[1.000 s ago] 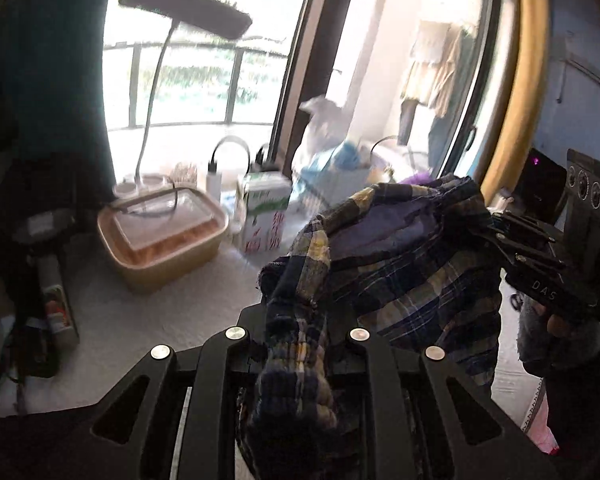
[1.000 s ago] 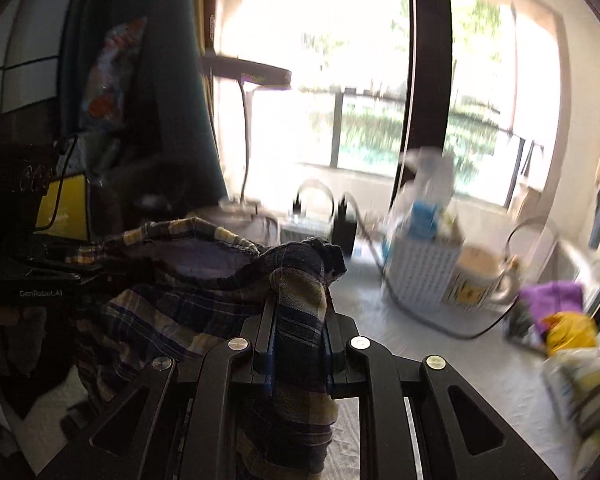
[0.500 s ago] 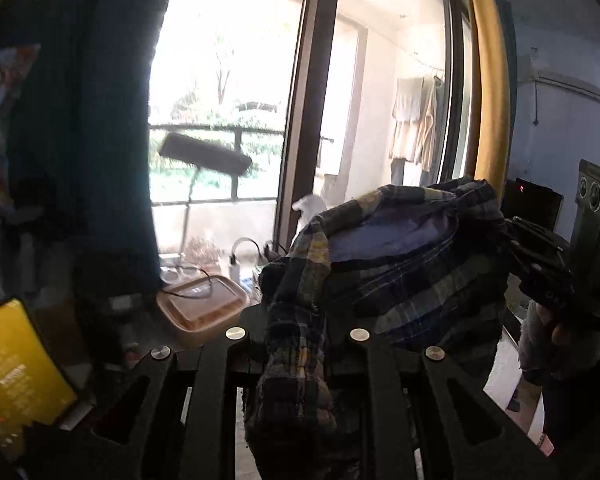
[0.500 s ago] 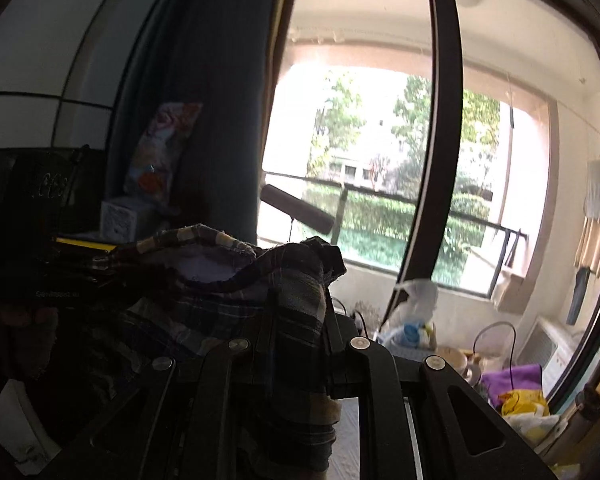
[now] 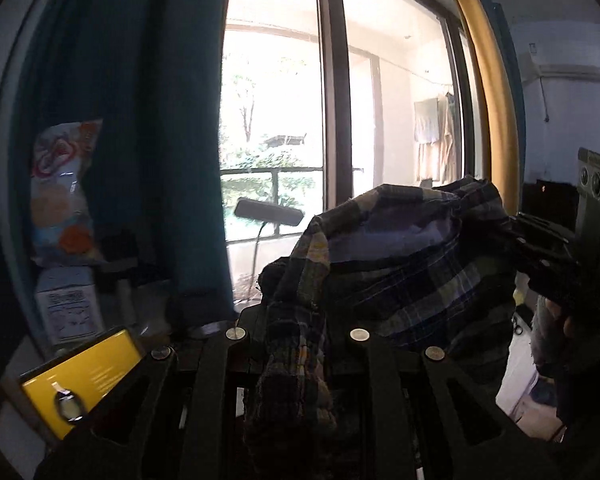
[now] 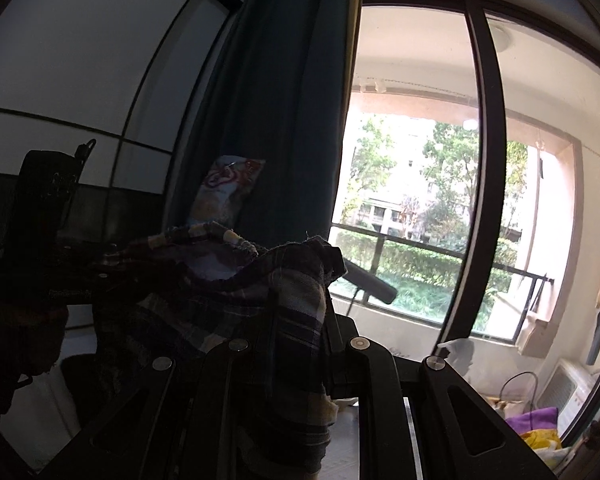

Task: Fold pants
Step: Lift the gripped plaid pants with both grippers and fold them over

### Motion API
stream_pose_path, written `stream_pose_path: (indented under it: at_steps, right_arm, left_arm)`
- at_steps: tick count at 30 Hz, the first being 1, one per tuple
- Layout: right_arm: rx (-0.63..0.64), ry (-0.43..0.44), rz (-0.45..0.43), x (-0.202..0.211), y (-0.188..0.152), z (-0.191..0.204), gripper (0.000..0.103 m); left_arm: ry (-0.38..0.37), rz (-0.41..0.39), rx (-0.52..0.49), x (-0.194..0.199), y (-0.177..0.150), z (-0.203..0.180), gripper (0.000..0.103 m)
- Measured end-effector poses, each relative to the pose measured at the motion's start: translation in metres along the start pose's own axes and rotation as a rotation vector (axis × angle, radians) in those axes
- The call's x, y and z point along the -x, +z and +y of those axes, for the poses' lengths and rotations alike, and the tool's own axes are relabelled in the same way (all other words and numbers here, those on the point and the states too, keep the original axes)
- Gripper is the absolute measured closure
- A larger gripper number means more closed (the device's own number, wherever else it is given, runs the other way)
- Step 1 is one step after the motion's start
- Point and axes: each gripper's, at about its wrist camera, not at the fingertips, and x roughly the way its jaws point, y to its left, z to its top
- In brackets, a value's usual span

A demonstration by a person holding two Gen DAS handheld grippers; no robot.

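Plaid pants [image 5: 412, 264] held up in air in front of window [image 5: 276, 120], stretched between both tools. Left hand-held gripper [image 5: 296, 320] clamped on bunched waistband edge. Right hand-held gripper [image 6: 296, 320] clamped on opposite edge; cloth drapes down over its fingers. Blue curtain [image 5: 152, 140] just left; lamp head [image 5: 268, 212] behind.

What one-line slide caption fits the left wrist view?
Left gripper shut on dark plaid fabric pants, held up before a bright balcony window and dark teal curtain.
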Motion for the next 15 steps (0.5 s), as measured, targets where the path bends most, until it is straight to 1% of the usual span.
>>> stream_pose_path:
  at_steps: [4, 6, 8, 9, 10, 13, 15]
  right_arm:
    - [-0.025, 0.040, 0.031, -0.011, -0.010, 0.021, 0.086]
    - [-0.009, 0.031, 0.078, -0.026, -0.024, 0.031, 0.086]
    - [-0.039, 0.046, 0.136, -0.042, -0.038, 0.032, 0.086]
    - [-0.052, 0.050, 0.171, -0.055, -0.050, 0.032, 0.086]
    - [-0.063, 0.051, 0.206, -0.069, -0.062, 0.032, 0.086]
    - [-0.097, 0.049, 0.286, -0.105, -0.093, 0.030, 0.086]
    - [-0.089, 0.040, 0.325, -0.127, -0.112, 0.033, 0.086]
  left_arm:
    - [0.028, 0.060, 0.008, 0.006, -0.020, 0.015, 0.087]
    - [0.037, 0.101, 0.026, 0.002, -0.032, 0.025, 0.087]
    - [0.036, 0.148, 0.056, -0.005, -0.046, 0.035, 0.087]
    - [0.032, 0.189, 0.071, -0.018, -0.058, 0.044, 0.087]
    - [0.032, 0.217, 0.079, -0.023, -0.065, 0.046, 0.087]
    - [0.019, 0.357, 0.122, -0.069, -0.101, 0.068, 0.087]
    - [0.018, 0.415, 0.141, -0.093, -0.119, 0.080, 0.087]
